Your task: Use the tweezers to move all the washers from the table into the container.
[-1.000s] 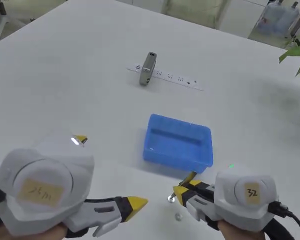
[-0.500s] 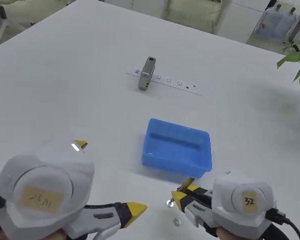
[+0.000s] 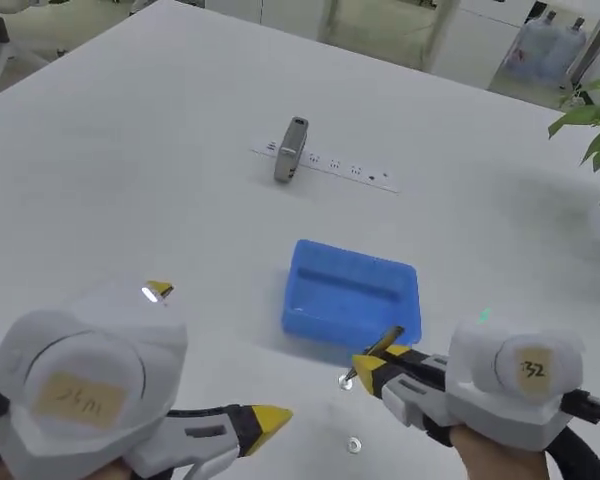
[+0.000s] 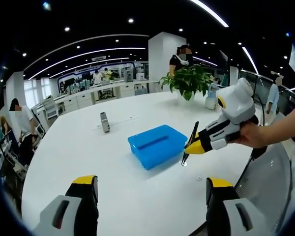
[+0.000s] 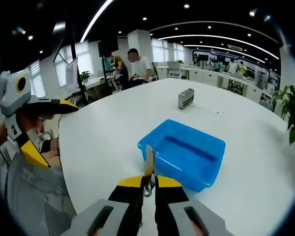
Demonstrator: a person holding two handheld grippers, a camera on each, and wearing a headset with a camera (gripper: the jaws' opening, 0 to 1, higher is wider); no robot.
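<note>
A blue container (image 3: 352,295) sits on the white table (image 3: 130,180). My right gripper (image 3: 372,368) is shut on black tweezers (image 3: 380,352), just in front of the container's near wall. The tweezers' tip carries a small washer (image 3: 346,381). Another washer (image 3: 354,445) lies on the table nearer to me. My left gripper (image 3: 215,355) is open and empty at the lower left. In the left gripper view, the tweezers (image 4: 189,144) point down beside the container (image 4: 157,144), with the loose washer (image 4: 199,178) in front. The right gripper view shows the tweezers (image 5: 148,160) rising before the container (image 5: 184,152).
A white power strip (image 3: 340,165) with a grey adapter (image 3: 291,150) lies beyond the container. A green plant (image 3: 592,115) stands at the table's right edge. Several people (image 5: 137,64) are in the office behind the table.
The right gripper has risen slightly and moved toward the container's near wall, with the washer at the tweezers' tip. The left gripper has stayed put and open.
</note>
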